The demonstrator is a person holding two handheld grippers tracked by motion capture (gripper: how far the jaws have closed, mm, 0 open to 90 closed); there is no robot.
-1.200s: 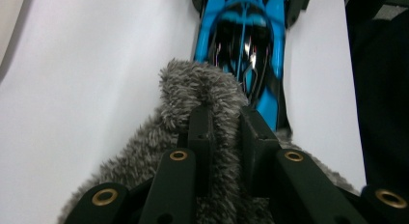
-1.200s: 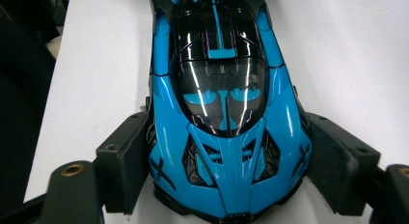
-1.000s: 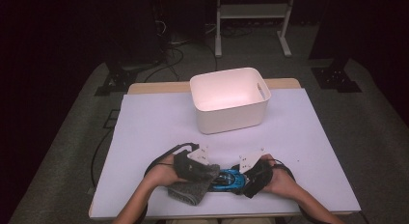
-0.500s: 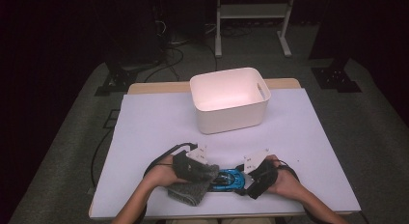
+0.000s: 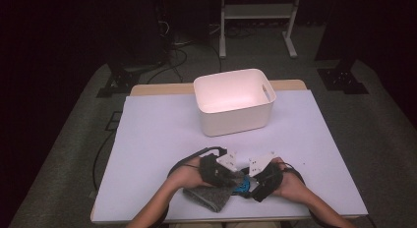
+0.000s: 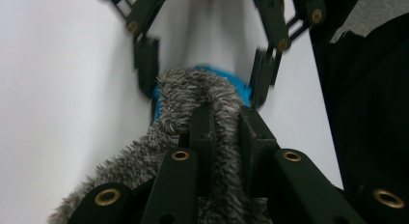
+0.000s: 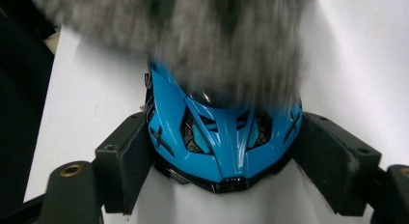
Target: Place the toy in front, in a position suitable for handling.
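A blue toy car (image 7: 222,132) sits between the pads of my right gripper (image 7: 224,151), which press on both its sides just above the table. My left gripper (image 6: 222,120) is shut on a fold of a grey fuzzy cloth (image 6: 193,93). The cloth (image 7: 193,31) lies blurred over the far end of the car. In the high view both grippers meet near the table's front edge: the left gripper (image 5: 231,175), the right gripper (image 5: 250,185), the car (image 5: 242,188) between them, and the cloth (image 5: 209,196) trailing on the table.
A white bin (image 5: 233,102) with cut-out handles stands open at the back middle of the white table (image 5: 162,129). A black cable (image 5: 189,156) loops behind the left hand. Dark floor, cables and a stand's legs lie beyond the table.
The left hand has slid right with the cloth, onto the car and up against the right gripper. The right hand and the car have stayed put.
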